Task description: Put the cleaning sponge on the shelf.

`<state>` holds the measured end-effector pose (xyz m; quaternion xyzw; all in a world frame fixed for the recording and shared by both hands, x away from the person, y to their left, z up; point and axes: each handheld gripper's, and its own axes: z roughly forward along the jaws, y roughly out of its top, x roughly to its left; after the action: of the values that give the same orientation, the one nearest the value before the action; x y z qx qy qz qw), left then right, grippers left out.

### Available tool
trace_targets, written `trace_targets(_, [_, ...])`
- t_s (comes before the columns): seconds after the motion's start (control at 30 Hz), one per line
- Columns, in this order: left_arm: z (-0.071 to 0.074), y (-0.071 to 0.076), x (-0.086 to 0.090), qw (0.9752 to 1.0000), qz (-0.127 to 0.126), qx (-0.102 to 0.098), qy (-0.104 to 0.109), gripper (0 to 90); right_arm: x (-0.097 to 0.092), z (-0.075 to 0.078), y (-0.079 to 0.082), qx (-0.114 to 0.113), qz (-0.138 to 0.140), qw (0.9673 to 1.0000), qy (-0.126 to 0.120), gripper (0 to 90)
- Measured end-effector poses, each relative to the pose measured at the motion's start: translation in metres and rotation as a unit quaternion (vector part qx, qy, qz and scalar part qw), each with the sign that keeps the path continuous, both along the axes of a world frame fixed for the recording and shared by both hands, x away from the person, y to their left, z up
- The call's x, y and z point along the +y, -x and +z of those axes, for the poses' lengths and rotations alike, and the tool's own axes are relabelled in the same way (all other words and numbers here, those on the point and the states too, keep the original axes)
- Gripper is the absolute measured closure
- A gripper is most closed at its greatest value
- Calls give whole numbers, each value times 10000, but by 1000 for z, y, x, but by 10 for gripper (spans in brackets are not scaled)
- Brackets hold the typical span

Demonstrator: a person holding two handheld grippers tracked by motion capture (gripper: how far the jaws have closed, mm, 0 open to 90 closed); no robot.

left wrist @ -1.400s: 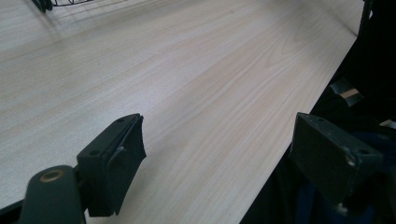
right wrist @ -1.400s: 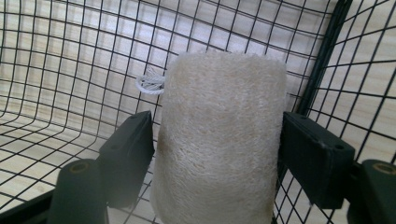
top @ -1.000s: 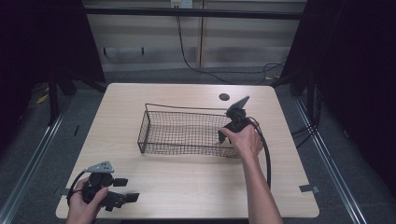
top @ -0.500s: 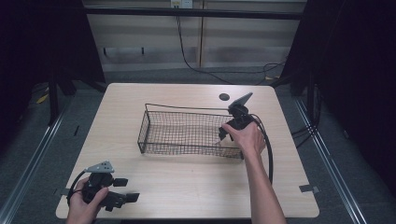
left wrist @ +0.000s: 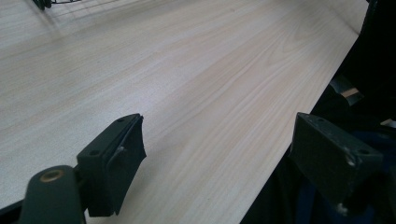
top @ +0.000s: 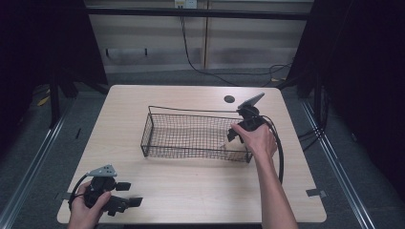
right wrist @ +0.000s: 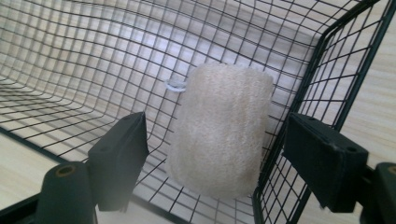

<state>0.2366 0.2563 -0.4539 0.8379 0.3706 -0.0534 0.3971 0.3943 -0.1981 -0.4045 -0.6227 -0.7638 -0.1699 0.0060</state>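
While the right gripper (top: 233, 136) dips into the right end of the wire basket (top: 191, 136), a pale, fuzzy sponge (right wrist: 222, 133) rests inside that end, leaning against the mesh of the end wall. Seen in the right gripper view, the sponge sits between the two black jaws, with a clear gap on either side, so the pads do not press on it; the jaws have just been closing a little but stand apart around it. One jaw is inside the basket and the other lies outside the end wall, so that the wire wall runs between the sponge and that jaw. A small white loop (right wrist: 176, 85) shows at the sponge's upper edge. In the high view the sponge is a light patch low in the basket's right near corner, just beside the right hand (top: 255, 138), whose cable (top: 279, 148) curves back along the forearm.

The basket stands on the middle of the table (top: 200, 191), long side across, nearer the far edge than the near one. A small dark round hole (top: 229, 99) lies near the far edge, just beyond the basket's right end.

The left gripper (top: 131, 193) lies at the near left corner, held by the left hand (top: 88, 202), well apart from the basket. Its jaws are wide apart with nothing between them, above the bare wood (left wrist: 196, 79) near the near edge.
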Motion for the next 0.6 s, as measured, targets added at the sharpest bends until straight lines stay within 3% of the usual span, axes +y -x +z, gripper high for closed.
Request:
trace_targets(0.27, [0, 0, 0, 10000, 11, -1, 10, 174, -4, 7, 6, -53, 167, 9995, -265, 261])
trace_targets(0.33, [0, 0, 0, 10000, 15, 1, 10, 174, -5, 10, 8, -191, 206, 9993, -262, 295])
trace_targets(0.6, [-1, 0, 0, 10000, 2, 32, 14, 174, -4, 14, 18, -252, 454, 9977, -435, 293])
